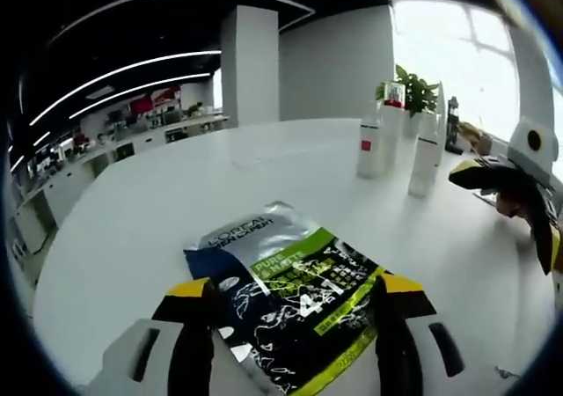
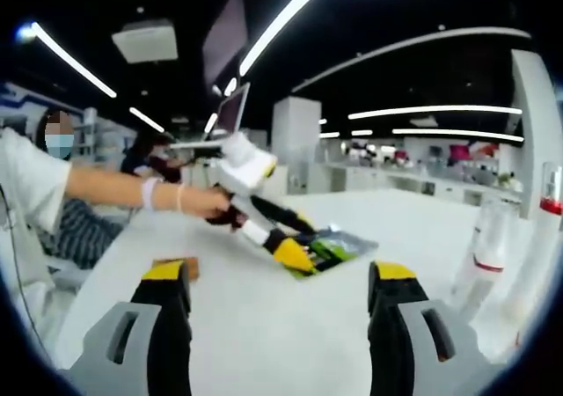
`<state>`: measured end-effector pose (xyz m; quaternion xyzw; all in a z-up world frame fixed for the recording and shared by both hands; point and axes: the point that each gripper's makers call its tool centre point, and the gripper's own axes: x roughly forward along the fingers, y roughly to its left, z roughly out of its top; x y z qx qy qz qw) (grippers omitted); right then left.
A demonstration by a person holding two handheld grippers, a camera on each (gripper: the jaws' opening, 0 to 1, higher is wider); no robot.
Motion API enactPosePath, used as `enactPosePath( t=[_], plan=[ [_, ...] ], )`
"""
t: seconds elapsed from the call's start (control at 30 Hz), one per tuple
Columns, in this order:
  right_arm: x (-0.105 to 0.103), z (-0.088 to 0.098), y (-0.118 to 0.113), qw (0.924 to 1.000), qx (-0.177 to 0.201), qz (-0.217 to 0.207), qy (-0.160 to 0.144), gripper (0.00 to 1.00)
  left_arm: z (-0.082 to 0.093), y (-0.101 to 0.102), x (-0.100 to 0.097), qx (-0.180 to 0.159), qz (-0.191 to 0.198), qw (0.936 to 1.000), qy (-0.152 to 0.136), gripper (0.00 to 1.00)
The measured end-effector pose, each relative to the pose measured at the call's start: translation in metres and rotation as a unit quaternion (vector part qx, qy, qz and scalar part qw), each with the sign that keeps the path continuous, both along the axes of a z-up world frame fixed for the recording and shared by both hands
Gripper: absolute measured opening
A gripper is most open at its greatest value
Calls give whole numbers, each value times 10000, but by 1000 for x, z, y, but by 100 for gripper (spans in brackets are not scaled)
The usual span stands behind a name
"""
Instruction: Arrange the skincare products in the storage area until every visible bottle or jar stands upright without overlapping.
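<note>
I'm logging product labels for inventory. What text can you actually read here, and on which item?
"L'OREAL" on the sachet, top edge.
"PURE" on its green band.
The rest of the sachet's print: too small and blurred.
White bottles: red labels, no readable text.

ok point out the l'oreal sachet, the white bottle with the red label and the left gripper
sachet [image 1: 295,295], left gripper view, on its green printed panel
white bottle [image 1: 369,148], left gripper view, on its body near the red label
left gripper [image 2: 283,236], right gripper view, between its yellow-tipped jaws at the sachet's edge
</note>
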<state>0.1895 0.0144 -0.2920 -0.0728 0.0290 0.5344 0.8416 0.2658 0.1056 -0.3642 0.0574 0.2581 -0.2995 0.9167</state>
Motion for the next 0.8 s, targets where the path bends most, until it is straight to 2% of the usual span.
enactPosePath(
  t=[0.13,0.23,0.27,0.3,0.37,0.43,0.6,0.73,0.8],
  plan=[
    [1,-2,-1,10000,-36,-40,31,83,-1,-3,-4,-38,-51,10000,-58,79],
    [1,1,-1,10000,31,-19,21,83,-1,-3,-5,-34,23,10000,-51,88],
    [0,2,-1,10000,47,-11,11,82,-3,2,1,6,172,9999,17,90],
    [0,3,-1,10000,61,-2,6,82,-2,1,6,-12,93,10000,30,90],
    [0,3,-1,10000,78,8,8,82,2,6,13,128,88,9998,-95,91],
    [3,3,-2,10000,70,16,11,82,9,6,13,203,8,9994,-275,92],
    [6,2,-2,10000,69,13,30,83,34,5,10,59,51,9985,-538,100],
    [6,4,-1,9999,136,26,59,85,46,7,9,36,-20,9982,-596,97],
    [5,7,-1,9996,243,51,115,88,55,5,6,-167,-32,9972,-722,97]
  ],
)
